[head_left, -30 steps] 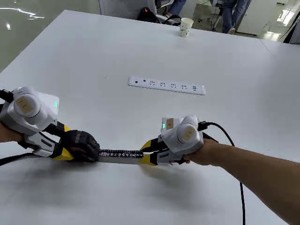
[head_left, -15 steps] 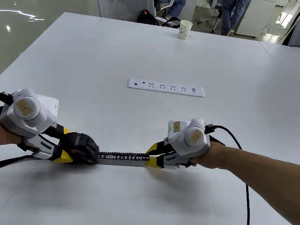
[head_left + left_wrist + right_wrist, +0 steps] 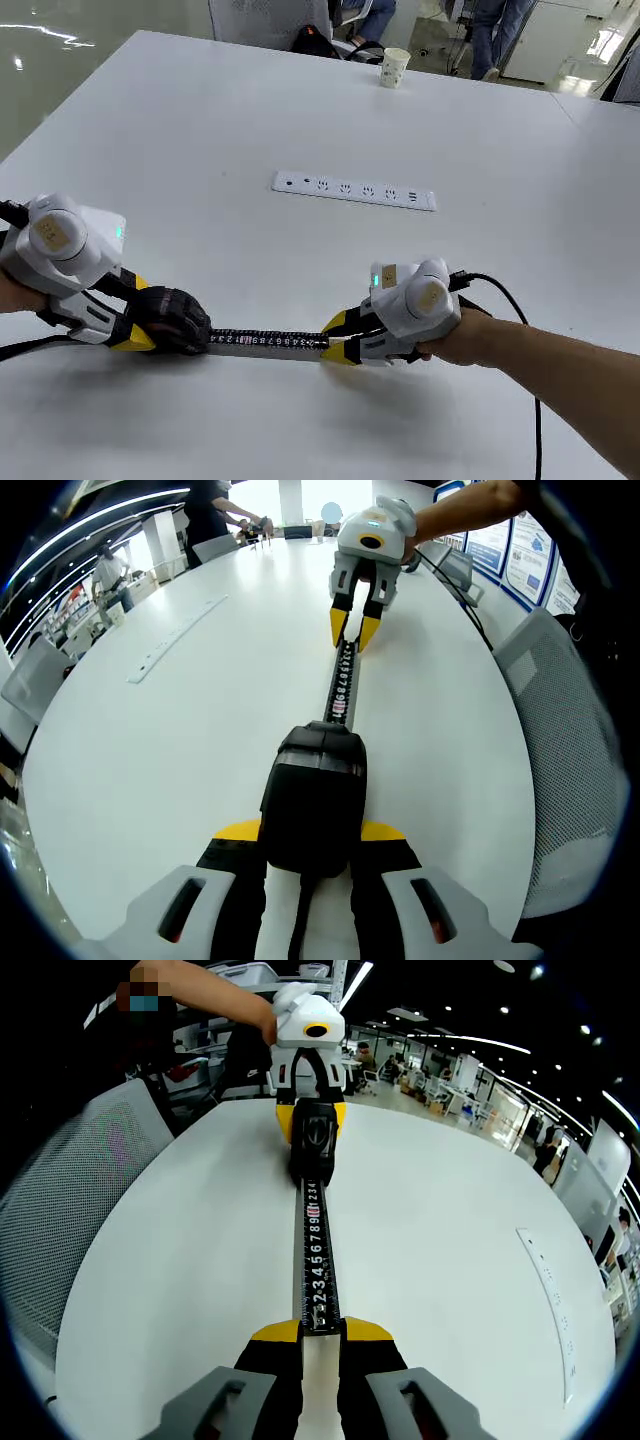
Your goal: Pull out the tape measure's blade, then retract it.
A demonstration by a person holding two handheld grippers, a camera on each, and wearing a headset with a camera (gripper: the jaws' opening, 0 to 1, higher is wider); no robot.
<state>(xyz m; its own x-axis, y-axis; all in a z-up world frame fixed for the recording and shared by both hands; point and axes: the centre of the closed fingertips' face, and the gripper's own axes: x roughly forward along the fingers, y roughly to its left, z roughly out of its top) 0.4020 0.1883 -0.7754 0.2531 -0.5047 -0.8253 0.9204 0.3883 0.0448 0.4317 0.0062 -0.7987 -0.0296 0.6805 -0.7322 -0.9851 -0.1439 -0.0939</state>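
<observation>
The left gripper [image 3: 138, 312] is clamping the black tape measure case [image 3: 172, 318] between its jaws, which are spread just to the case's width, low on the white table [image 3: 300, 110]. The right gripper [image 3: 338, 337] is pinching the end of the blade [image 3: 268, 339], jaws nearly together. The numbered blade is stretching straight between them along the tabletop. A power strip [image 3: 354, 189] is lying beyond. A paper cup [image 3: 396, 62] is standing near the far edge, contents impossible to tell.
</observation>
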